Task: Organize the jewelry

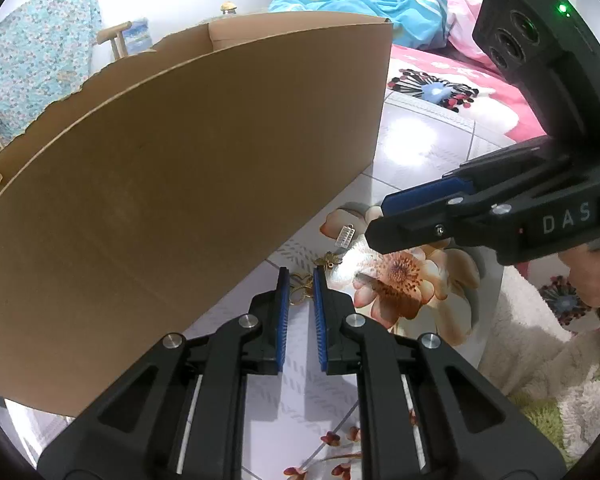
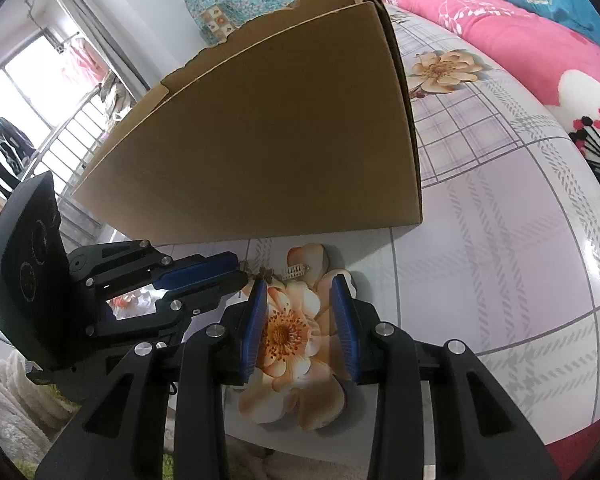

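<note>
Left wrist view: the left gripper points down at a bench covered in a glossy flowered cloth. Its jaws stand narrow, with a small gold ornament between the blue pads. Whether the pads already press on it cannot be told for certain; the gap looks nearly taken up. A second gold piece lies just beyond the tips, and a small silver comb-shaped clip rests a little further on. A large open cardboard box stands close on the left, its wall almost beside the left jaw. The right gripper reaches in from the right, its tips near the silver clip, held in a hand.

The step in hand appears to be picking up the gold ornament. The next move likely calls for a firm pinch, then a lift high enough to clear the box's tall rim.

Right wrist view: the right gripper has its jaws partly open over a printed flower, with nothing between them. The silver clip lies just ahead of the tips. The left gripper comes in from the left, its tips low by the box's base. The cardboard box fills the space ahead; the bench is open to the right, and its near edge curves below. The two grippers sit near each other, so there is little room between them.
</note>
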Available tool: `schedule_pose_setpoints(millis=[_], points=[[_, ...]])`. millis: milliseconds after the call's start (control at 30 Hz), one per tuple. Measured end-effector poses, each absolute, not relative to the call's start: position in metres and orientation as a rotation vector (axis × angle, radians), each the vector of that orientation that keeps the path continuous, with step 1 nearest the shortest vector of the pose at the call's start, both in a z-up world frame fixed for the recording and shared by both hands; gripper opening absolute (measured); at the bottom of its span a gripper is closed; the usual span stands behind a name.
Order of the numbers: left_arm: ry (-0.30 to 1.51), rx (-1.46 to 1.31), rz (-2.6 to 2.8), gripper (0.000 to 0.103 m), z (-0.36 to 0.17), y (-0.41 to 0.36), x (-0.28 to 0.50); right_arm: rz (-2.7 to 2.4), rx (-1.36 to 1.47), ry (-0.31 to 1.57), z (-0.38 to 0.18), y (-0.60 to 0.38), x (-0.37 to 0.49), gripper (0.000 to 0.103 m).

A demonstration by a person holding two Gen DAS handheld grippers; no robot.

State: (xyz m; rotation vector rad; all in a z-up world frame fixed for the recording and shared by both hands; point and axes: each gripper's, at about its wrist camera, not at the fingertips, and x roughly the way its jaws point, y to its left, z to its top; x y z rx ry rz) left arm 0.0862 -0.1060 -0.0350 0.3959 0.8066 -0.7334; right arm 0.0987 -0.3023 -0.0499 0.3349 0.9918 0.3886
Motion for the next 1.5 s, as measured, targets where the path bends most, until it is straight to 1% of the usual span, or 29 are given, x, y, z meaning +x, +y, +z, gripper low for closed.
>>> schedule_pose_setpoints(millis=[633,1233,1333,1400,1500], points=[[0.829,0.353,-0.650,0.011,-0.027,-0.080,0.064,0.383,0.316,0.980,-0.046,-0.305,0.093,0.034],[0.821,0.298,-0.637,0.011,-0.022,-0.066,0.067,0.283,0.013,0.932,-0.042,-0.250,0.108,0.034],[0.820,0.292,-0.638,0.011,-0.022,-0.064,0.068,0.277,-0.043,0.924,-0.041,-0.240,0.109,0.031],[0.819,0.289,-0.639,0.011,-0.022,-0.063,0.068,0.281,-0.079,0.918,-0.041,-0.235,0.110,0.023],[0.820,0.285,-0.639,0.011,-0.022,-0.061,0.069,0.285,-0.090,0.920,-0.040,-0.232,0.112,0.022]])
